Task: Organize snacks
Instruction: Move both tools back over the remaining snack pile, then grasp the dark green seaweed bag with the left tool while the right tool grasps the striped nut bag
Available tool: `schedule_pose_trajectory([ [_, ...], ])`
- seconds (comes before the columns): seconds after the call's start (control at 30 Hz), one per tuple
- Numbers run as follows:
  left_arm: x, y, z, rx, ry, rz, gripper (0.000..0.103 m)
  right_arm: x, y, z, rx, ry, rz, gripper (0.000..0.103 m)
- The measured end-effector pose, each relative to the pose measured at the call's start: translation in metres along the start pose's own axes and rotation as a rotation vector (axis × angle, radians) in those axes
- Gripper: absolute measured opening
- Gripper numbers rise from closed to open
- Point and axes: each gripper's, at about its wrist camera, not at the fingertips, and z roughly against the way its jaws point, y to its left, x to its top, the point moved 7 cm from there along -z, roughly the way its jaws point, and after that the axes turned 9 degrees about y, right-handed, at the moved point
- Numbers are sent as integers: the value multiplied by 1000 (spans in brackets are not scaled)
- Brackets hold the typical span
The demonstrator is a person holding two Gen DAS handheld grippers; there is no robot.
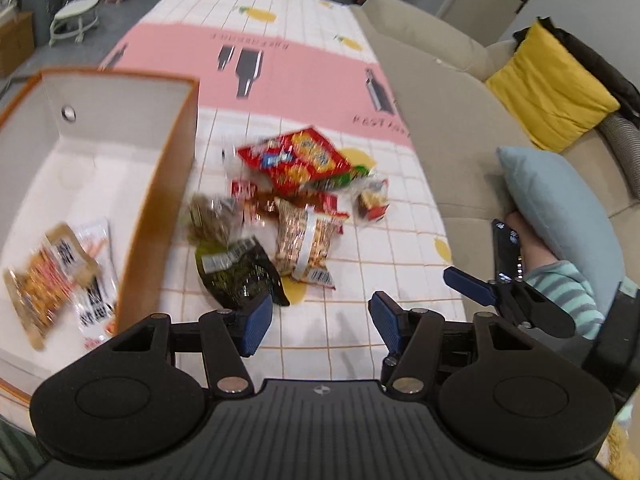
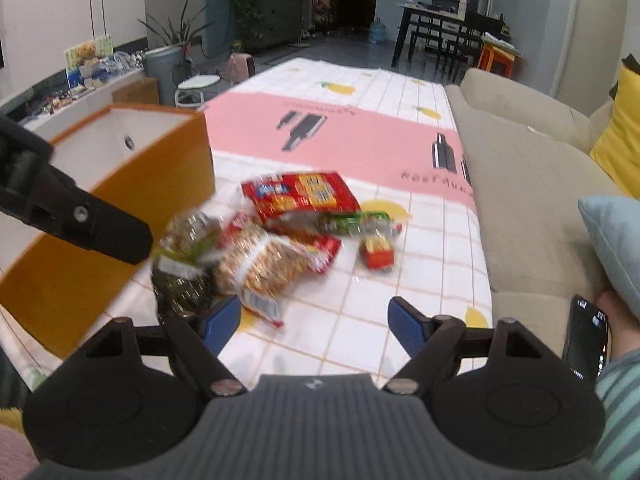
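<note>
- Covering the scene: large pink-and-white checked cloth (image 1: pixel 320 64) spread flat, beige sofa (image 1: pixel 448 128) along its right edge; whether floor or tabletop under the cloth, cannot tell.
- Orange box (image 1: pixel 160 208), white inside, open top, left of the snack pile; already holding two flat packets (image 1: pixel 56 280) on its bottom.
- Loose snack pile (image 1: pixel 288 208) on the cloth just right of the box wall, packets overlapping: red cracker bag (image 1: pixel 296 160) on top at the far side, peanut bag (image 1: pixel 304 240) and dark green bag (image 1: pixel 236 276) nearest, small red fries packet (image 2: pixel 378 254) slightly apart to the right.
- Left gripper (image 1: pixel 320 320) hanging over bare cloth near the dark green bag, fingers (image 1: pixel 256 320) parted wide, nothing between them.
- Right gripper (image 2: pixel 312 326) low over the cloth beside the peanut bag, fingers (image 2: pixel 408 328) spread wide, empty; also visible at the right of the left view.
- Phone (image 2: pixel 586 340) in someone's hand at the sofa edge, striped sleeve beside it; not part of the task.
- Risks, judged: overlapped slippery wrappers, so pinching one likely to drag or lift a neighbour; thin crinkly film could slip out of the fingers on the way to the box; both grippers close together over the same pile, collision possible; box wall near, bag could catch the rim and drop outside; frames blurred, aim uncertain.
</note>
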Motion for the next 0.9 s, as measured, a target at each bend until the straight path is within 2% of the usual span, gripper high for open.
schedule_pose_trajectory([
  [0.17,-8,7,-28,31,7,21,67,-9,-6,-12,23,14,-10,77],
  [0.33,-9,16,-39,72,-17,23,67,-7,-5,-24,40,3,-4,77],
  [0.77,-4,37,-50,47,-42,105,67,5,12,-48,80,-11,35,77],
  [0.9,-2,42,-49,74,-47,124,66,9,18,-59,91,-5,50,73],
])
